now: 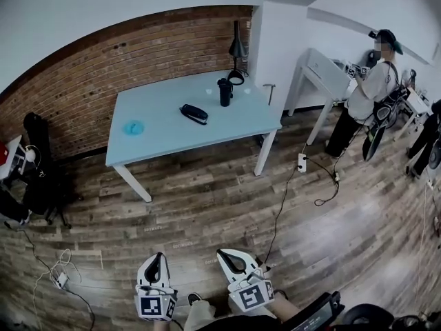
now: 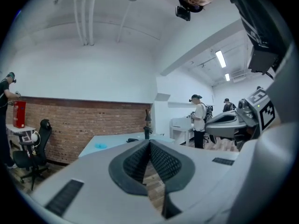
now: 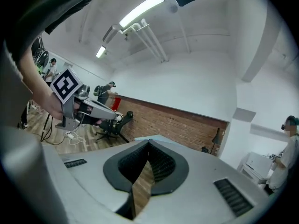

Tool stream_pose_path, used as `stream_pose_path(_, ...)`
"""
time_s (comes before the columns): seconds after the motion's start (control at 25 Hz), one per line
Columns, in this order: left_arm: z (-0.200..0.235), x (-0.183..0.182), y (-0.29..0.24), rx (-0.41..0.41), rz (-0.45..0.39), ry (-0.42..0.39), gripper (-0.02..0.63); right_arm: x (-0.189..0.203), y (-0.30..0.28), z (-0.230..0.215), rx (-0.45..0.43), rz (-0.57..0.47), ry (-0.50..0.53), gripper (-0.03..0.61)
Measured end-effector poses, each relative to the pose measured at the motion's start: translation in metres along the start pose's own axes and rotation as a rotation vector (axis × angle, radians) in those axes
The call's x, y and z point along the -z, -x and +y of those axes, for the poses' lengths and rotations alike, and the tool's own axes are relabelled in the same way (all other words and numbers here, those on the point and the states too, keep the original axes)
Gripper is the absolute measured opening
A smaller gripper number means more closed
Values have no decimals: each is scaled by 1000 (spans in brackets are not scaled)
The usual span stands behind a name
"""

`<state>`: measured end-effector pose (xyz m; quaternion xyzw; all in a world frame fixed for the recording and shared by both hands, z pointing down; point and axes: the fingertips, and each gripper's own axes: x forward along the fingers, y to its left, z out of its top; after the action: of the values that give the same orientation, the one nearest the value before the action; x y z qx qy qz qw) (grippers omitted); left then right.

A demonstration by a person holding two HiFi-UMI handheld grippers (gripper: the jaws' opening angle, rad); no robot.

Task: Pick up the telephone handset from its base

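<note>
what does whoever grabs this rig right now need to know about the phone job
Left gripper: shut, empty, held low near the person.
Right gripper: shut, empty, beside the left one.
Telephone handset: black, not yet lifted, on the light blue table, well ahead of both grippers. A dark cup stands just behind it.
Done: nothing yet.
Left: walk up to the table, open one gripper, grasp the handset and lift it.

Head view steeply down, table distant — gripper views level, sharing brick wall.
</note>
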<state>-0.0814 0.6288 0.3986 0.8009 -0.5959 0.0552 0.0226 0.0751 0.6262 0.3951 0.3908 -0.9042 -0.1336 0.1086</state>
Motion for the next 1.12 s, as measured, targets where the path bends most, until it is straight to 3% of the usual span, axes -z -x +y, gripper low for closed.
stream_pose_path(0.12,-18,-3,-16,52,1,-40,15,6,-5,-20,25,-5,-38,0)
stream_pose_path(0.32,-19,10,-50,134,6,-37,15,17,-25,-41,88,1,-136,0)
stream_pose_path(0.52,0,7,-87,218,35,-49,15,23,-56,-74,149,37,-347,0)
stream_pose_path(0.68,28,-6,-117,244,-8,-24,15,15,-93,-101,206,72,-308,0)
stream_pose_path(0.92,67,-2,-136,284,-8,-12,15,10,-138,-100,224,65,-426,0)
stream_pose_path(1.12,79,-2,-164,292,1,-30,15,20,-157,-115,233,76,-451,0)
